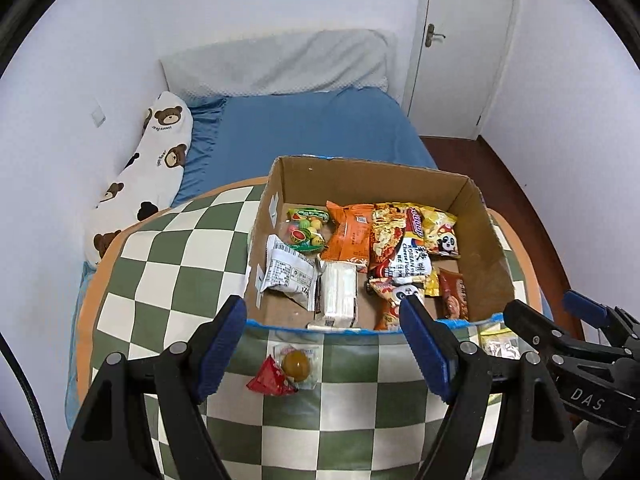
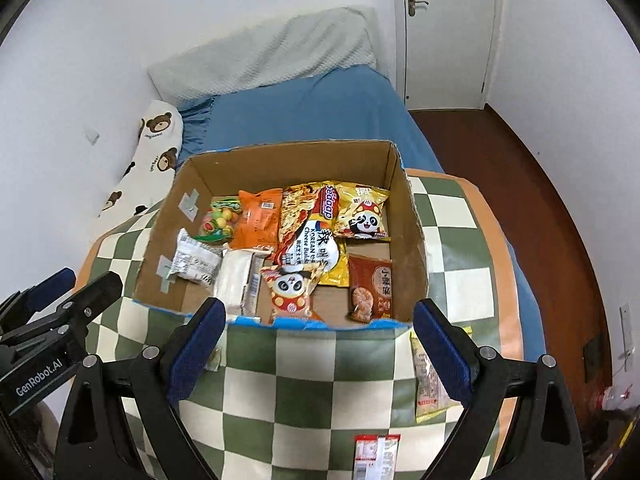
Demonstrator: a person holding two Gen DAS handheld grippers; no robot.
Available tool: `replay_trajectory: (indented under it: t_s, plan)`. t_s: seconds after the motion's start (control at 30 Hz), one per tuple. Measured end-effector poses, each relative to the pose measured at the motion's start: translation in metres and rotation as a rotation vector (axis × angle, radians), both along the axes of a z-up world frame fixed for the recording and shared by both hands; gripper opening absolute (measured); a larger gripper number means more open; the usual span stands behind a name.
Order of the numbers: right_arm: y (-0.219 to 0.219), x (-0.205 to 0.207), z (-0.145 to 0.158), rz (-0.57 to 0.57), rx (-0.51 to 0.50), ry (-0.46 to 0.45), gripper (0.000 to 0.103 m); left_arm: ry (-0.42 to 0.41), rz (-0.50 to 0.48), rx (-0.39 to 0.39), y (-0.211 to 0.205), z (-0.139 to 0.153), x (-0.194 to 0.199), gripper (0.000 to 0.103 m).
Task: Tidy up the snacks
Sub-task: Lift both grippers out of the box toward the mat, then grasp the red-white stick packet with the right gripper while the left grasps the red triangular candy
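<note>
Mostly the snacks already lie packed in the cardboard box [image 1: 488, 252] on the checked cushion [image 1: 168, 264]. Near it, outside, remain a round sweet in clear wrap [image 1: 297, 364] with a red packet [image 1: 269, 378], and at right a yellow packet [image 2: 430, 380]. Both the left gripper [image 1: 324, 348] and right gripper [image 2: 318, 354] hang wide and empty. Next, I judge, comes lowering onto a stray packet.

The noodle packet [image 2: 316, 236] in the box reads "sedaap" and "KOREAN"; the left gripper [image 2: 60, 300] body reads "GenRobot.AI"; the right gripper [image 1: 560, 316] reads "DAS".
</note>
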State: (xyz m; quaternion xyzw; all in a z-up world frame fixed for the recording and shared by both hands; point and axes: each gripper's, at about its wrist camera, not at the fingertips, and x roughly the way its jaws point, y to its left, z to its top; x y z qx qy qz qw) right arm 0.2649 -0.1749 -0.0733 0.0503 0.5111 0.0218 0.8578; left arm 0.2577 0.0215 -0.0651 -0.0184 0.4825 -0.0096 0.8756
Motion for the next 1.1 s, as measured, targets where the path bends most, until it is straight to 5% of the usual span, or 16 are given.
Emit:
replay_trajectory:
  t_s: [0.17,0.3,0.67,0.73,0.9,1.1]
  plan:
    - [0.0,-0.026,-0.002,-0.013,0.041,0.024,0.097,0.035,-0.006,-0.007,0.001,-0.01,-0.026,0.078]
    - [-0.011,-0.055,-0.035,-0.055,0.072,0.125,0.097,0.113,-0.02,0.0,0.0,-0.046,-0.054,0.078]
    - [-0.055,-0.144,-0.209,-0.216,0.051,0.488,0.09,0.384,-0.022,0.064,0.002,-0.17,-0.114,0.078]
    - [-0.057,-0.151,-0.231,-0.216,0.046,0.527,0.073,0.41,0.001,0.078,0.007,-0.182,-0.117,0.078]
    - [-0.049,-0.152,-0.24,-0.177,0.017,0.483,0.061,0.435,0.081,0.074,0.029,-0.191,-0.109,0.078]
    - [-0.027,-0.121,-0.238,-0.103,0.101,0.451,0.059,0.4,0.158,0.076,0.055,-0.179,-0.07,0.078]
